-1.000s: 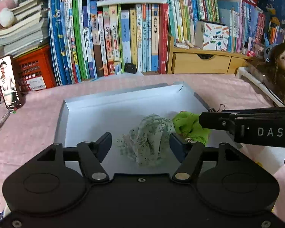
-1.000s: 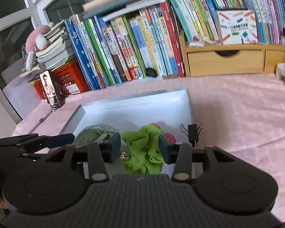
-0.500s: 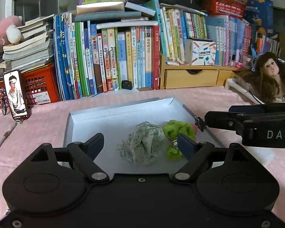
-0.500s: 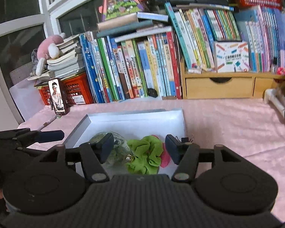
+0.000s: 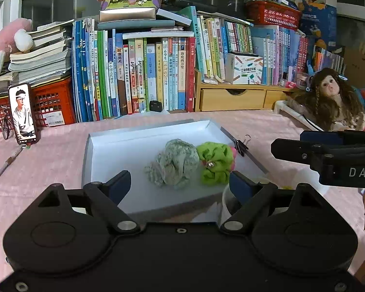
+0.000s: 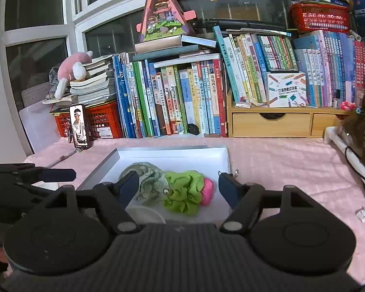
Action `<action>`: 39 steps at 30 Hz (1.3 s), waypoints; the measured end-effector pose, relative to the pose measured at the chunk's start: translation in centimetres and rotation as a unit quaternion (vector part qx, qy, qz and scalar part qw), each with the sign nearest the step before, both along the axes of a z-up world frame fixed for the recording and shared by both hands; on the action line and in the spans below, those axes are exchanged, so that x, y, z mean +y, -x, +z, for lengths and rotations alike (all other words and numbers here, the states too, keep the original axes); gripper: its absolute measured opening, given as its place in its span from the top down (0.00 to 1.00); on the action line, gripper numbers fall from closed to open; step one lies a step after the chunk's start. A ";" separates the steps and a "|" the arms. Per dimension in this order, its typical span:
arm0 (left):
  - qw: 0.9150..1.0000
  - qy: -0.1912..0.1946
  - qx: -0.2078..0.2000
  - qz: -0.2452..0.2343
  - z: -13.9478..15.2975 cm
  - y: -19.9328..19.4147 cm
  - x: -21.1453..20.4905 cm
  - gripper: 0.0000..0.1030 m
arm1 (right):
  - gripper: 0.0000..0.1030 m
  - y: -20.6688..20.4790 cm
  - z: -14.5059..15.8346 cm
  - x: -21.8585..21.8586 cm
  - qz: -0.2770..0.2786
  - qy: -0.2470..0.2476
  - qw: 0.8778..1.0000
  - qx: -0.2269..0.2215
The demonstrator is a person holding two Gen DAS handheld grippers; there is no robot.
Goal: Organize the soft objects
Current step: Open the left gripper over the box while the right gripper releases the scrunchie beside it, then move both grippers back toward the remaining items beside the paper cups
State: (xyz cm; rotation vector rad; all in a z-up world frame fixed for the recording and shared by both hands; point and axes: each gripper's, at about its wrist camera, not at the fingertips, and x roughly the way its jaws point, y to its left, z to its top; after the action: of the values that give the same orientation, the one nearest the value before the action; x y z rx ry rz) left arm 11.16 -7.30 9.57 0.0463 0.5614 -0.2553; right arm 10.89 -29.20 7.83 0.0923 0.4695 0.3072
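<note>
Left tongs [image 5: 180, 182] are opening, with nothing between the jaws. From the left wrist, the tongs' black body hides the near edge of the tray [image 5: 104, 141]. A white round thing [image 5: 227, 203] by the right jaw is partly hidden, so I cannot tell what it is. The pale cloth [image 5: 175, 165] lies in the tray, just past the jaws, touching the green cloth [image 5: 215, 164] to its right. A bit of pink thing [image 5: 233, 152] peeks out behind the green cloth. The right tongs [image 5: 328, 150] poke in from the right of the tray, cut off by the edge.

From the right wrist, the right tongs [image 6: 177, 188] are opening too, gripping nothing. The tray [image 6: 172, 153] holds the pale cloth [image 6: 150, 182], green cloth [image 6: 185, 192] and pink thing [image 6: 208, 191], all just past the jaws. The left jaw covers part of the pale cloth.
</note>
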 end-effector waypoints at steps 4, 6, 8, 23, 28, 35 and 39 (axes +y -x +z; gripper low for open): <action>1.000 0.007 -0.001 0.000 -0.3 1.5 0.5 0.14 | 0.18 1.4 -0.5 -0.1 -0.005 0.008 1.000 -0.005; 1.000 0.012 -0.002 0.001 -0.5 2.3 0.8 0.13 | 0.17 2.2 -0.8 -0.2 -0.008 0.014 1.000 -0.006; 1.000 0.015 -0.003 0.002 -0.7 3.1 1.1 0.13 | 0.16 2.9 -1.2 -0.3 -0.011 0.017 1.000 -0.007; 1.000 -0.006 -0.017 -0.007 -3.4 8.4 1.7 0.07 | 0.11 6.5 -4.7 -0.1 -0.032 0.057 0.998 -0.001; 1.000 -0.006 -0.002 -0.004 -4.9 8.8 1.9 0.07 | 0.11 6.6 -6.0 0.4 -0.033 0.069 0.997 0.010; 1.000 -0.019 0.011 0.012 -6.9 8.9 1.6 0.07 | 0.10 6.5 -7.5 1.3 -0.036 0.086 0.995 0.020; 0.999 -0.021 0.016 0.020 -7.8 8.8 1.6 0.07 | 0.10 6.4 -8.2 1.7 -0.038 0.096 0.994 0.024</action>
State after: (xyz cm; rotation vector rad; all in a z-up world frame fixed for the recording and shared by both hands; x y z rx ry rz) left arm 2.31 -5.71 1.81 0.0718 0.5984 -0.2056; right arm 4.44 -27.45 -0.33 -0.0702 0.5402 0.1838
